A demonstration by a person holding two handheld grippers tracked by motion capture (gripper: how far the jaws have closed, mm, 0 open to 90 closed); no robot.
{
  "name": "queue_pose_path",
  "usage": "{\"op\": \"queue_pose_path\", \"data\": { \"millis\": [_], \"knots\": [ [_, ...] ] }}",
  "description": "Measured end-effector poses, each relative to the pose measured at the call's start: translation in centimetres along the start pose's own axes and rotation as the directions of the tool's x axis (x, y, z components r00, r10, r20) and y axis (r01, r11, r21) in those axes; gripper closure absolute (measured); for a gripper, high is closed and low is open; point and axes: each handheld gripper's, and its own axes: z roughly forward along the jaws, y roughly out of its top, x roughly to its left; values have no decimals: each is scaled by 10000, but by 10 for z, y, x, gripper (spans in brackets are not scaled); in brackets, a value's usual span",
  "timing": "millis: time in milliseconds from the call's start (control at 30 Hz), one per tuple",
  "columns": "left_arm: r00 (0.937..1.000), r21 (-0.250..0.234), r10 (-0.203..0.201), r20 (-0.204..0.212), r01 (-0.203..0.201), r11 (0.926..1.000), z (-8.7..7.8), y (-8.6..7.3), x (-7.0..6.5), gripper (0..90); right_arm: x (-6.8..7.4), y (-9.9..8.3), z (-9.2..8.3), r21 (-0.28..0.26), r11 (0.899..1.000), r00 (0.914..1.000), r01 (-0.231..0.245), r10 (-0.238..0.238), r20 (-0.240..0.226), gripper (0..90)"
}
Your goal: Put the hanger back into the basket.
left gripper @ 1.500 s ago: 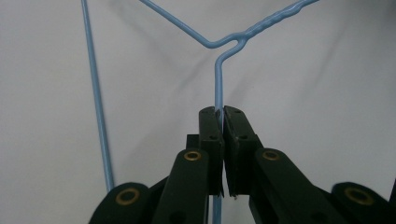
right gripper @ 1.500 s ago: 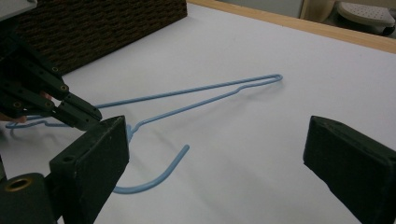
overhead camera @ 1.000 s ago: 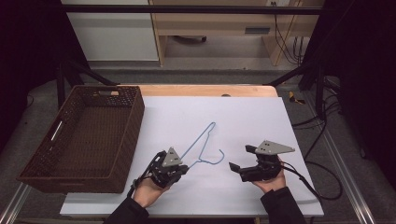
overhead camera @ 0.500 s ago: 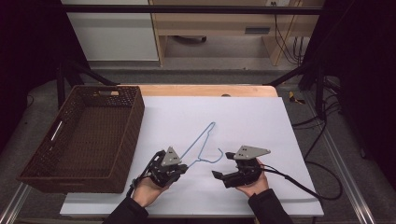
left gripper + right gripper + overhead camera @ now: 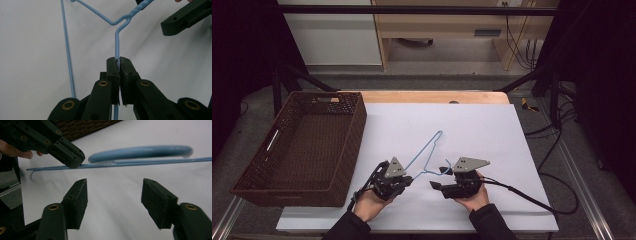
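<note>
Left gripper (image 5: 117, 62) clamps blue wire hanger (image 5: 117, 40) | right gripper (image 5: 113, 192) closing, jaws apart, nothing gripped | white table (image 5: 492, 125)

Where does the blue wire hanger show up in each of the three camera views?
High view: blue wire hanger lies on the white sheet at centre, between the two grippers.
Left gripper view: its wire runs up from the shut jaws.
Right gripper view: its hook crosses above the open jaws.
Shared landmark: the left gripper, clamped on the hanger.
</note>
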Motion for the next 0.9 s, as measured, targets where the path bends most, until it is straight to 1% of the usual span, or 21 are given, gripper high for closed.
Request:
{"op": "queue_pose_path", "data": {
  "millis": [33, 100, 133, 167, 233, 300, 333, 367, 400, 433, 467, 500, 533, 567, 633, 733, 767, 867, 900],
  "knots": [
    [10000, 16, -30, 8, 30, 10000, 0, 0, 0, 867, 0, 0, 0, 0, 10000, 10000, 0, 0, 0, 409],
    [10000, 36, -10, 34, 10, 10000, 1, 0, 0, 867, 0, 1, 0, -81, 10000, 10000, 26, -26, 18, 451],
    [10000, 71, 14, 47, -15, 10000, 2, 0, -1, 867, 0, 2, 1, -113, 9999, 10000, 59, -59, -20, 488],
    [10000, 71, 14, 47, -15, 10000, 2, 0, -1, 867, 0, 2, 1, -113, 9999, 10000, 59, -59, -20, 488],
    [10000, 89, 20, 34, -20, 10000, 3, -1, -1, 867, 1, 3, 3, -100, 9999, 9999, 114, -115, -88, 550],
    [10000, 127, 21, 75, -22, 9999, 3, -1, -1, 867, 1, 3, 5, -69, 9999, 9998, 117, -118, -158, 592],
    [10000, 127, 21, 75, -22, 9999, 3, -1, -1, 867, 1, 3, 5, -69, 9999, 9998, 117, -118, -158, 592],
    [10000, 112, 27, 75, -28, 9999, 3, -1, -1, 867, 1, 3, 6, -87, 9999, 9997, 145, -147, -210, 611],
    [10000, 155, 52, 73, -53, 9999, 4, -1, -2, 867, 2, 3, 7, -115, 9998, 9996, 141, -144, -250, 654],
    [10000, 155, 52, 73, -53, 9999, 4, -1, -2, 866, 2, 3, 7, -115, 9998, 9996, 141, -144, -250, 654],
    [9999, 194, 66, 93, -67, 9998, 5, -2, -2, 866, 3, 3, 7, -155, 9997, 9994, 193, -197, -291, 697],
    [9999, 194, 66, 93, -67, 9998, 5, -2, -2, 866, 3, 3, 7, -155, 9997, 9994, 193, -197, -291, 697],
    [9999, 197, 83, 82, -84, 9998, 5, -2, -2, 866, 3, 4, 7, -163, 9997, 9993, 158, -163, -342, 736],
    [9999, 201, 79, 73, -81, 9998, 5, -2, -2, 866, 3, 4, 7, -151, 9998, 9992, 149, -154, -372, 756],
    [9999, 200, 71, 77, -73, 9998, 5, -2, -2, 866, 3, 4, 7, -128, 9998, 9990, 150, -155, -421, 770],
    [9999, 213, 77, 111, -79, 9997, 6, -2, -2, 865, 5, 4, 7, -111, 9996, 9994, 250, -252, -231, 787],
    [9999, 213, 77, 111, -79, 9997, 6, -2, -2, 864, 5, 4, 7, -111, 9996, 9994, 250, -252, -231, 787],
    [9999, 214, 44, 162, -48, 9998, 5, -2, -2, 857, 6, 4, 7, -141, 9996, 9997, 237, -238, -37, 804],
    [9999, 214, 44, 162, -48, 9998, 5, -2, -2, 842, 6, 4, 7, -141, 9996, 9997, 237, -238, -37, 804]
  ]
}}
